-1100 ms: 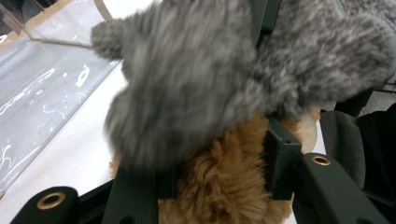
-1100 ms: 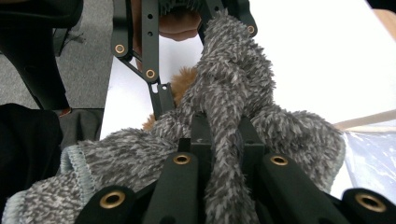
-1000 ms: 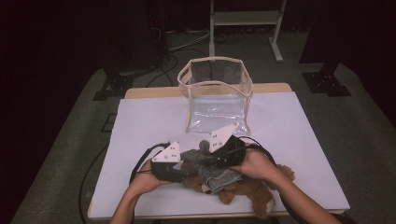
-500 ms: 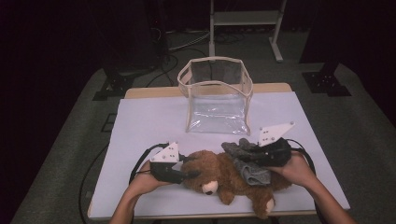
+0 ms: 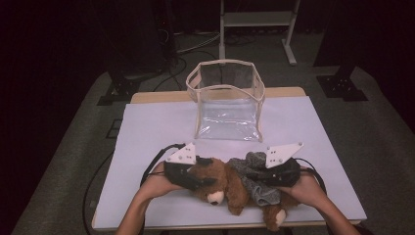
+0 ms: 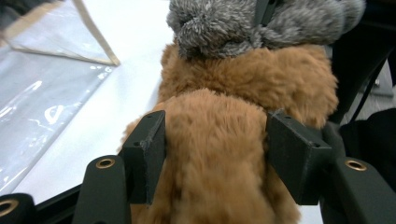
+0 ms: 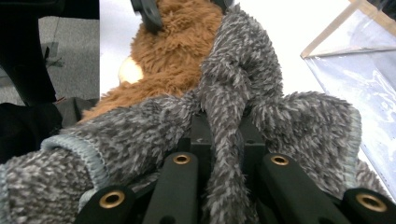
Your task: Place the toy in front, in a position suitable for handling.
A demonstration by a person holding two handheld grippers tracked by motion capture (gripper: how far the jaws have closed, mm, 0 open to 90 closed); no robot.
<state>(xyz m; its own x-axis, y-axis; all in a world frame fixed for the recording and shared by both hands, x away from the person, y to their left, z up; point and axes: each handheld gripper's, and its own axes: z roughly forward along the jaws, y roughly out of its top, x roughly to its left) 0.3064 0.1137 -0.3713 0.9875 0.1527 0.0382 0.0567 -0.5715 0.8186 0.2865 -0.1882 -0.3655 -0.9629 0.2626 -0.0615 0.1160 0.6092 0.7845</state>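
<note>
Nearest the table's front edge: brown plush bear (image 5: 230, 188), lying on its back across the white table (image 5: 151, 132), pale muzzle toward the person, one foot at the table's front edge.

Left gripper (image 5: 195, 178): held in the person's left hand (image 5: 159, 183), jaws partly closed around a brown furry part of the bear, one black jaw pressed into the fur on each side, as the left gripper view shows.

Right gripper (image 5: 264, 176): held in the right hand (image 5: 298, 188), jaws nearly together, pinching a fold of the grey fuzzy garment (image 5: 254, 176) between them. The garment has a pale blue hem and lies over the bear's body, between the two grippers.

Farther back, near the middle of the table: clear plastic bag (image 5: 227, 100) with beige trim, standing upright and open at the top, apart from the bear.

Beyond the table: dark floor, cables and a metal stand (image 5: 257, 19).
</note>
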